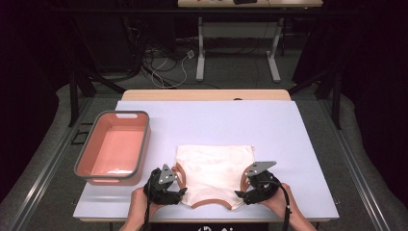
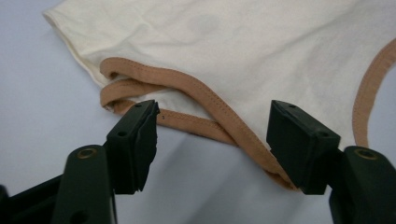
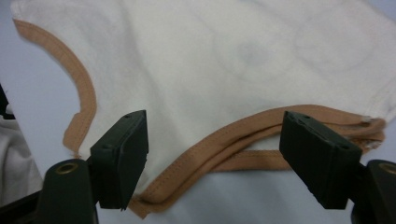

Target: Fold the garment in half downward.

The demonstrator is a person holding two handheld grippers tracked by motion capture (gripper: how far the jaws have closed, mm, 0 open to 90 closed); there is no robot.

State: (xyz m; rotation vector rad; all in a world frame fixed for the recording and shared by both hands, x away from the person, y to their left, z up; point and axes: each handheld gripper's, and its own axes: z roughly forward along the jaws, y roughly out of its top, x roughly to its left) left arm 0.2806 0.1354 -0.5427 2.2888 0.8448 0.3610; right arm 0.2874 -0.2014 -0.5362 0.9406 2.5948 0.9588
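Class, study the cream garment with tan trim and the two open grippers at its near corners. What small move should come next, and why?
Probably ease both grippers forward and shut them on the tan trim. The left gripper and right gripper each stand open with the armhole trim of the garment lying between the jaws, not yet pinched. The garment lies flat on the table, so nothing can be lifted or folded until it is gripped.

Cream top (image 1: 214,166) (tan-trimmed) lies flat; near table edge

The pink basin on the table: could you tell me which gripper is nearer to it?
Left. The left gripper sits just right of the pink basin; the right gripper is across the cream top, farther away.
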